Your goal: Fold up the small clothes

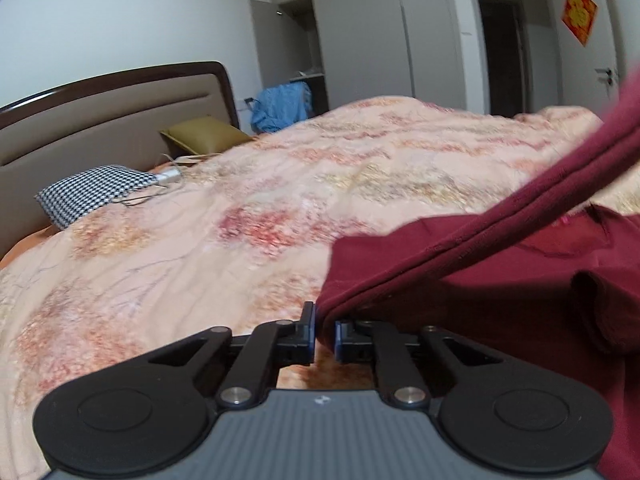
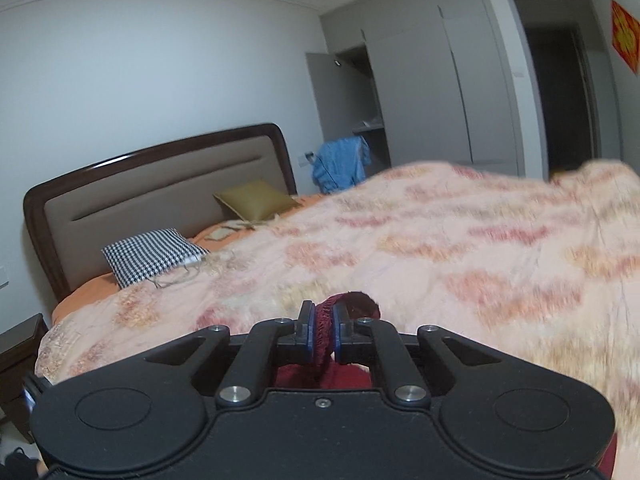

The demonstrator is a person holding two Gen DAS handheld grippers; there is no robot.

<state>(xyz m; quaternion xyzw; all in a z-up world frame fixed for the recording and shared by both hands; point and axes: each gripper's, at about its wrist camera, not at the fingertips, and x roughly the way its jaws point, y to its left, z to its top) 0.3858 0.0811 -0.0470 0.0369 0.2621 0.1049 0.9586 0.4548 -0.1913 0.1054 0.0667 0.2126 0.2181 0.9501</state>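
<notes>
Garment (image 1: 500,280) was pinched at its hem by the left gripper (image 1: 325,334) and bunched in the right gripper (image 2: 324,334); a shallow left hold could have slipped under tension, dropping it on the bed (image 1: 240,220).

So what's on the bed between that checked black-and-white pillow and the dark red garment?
Only the peach floral quilt, otherwise bare, between pillow and garment, in the left wrist view.
</notes>
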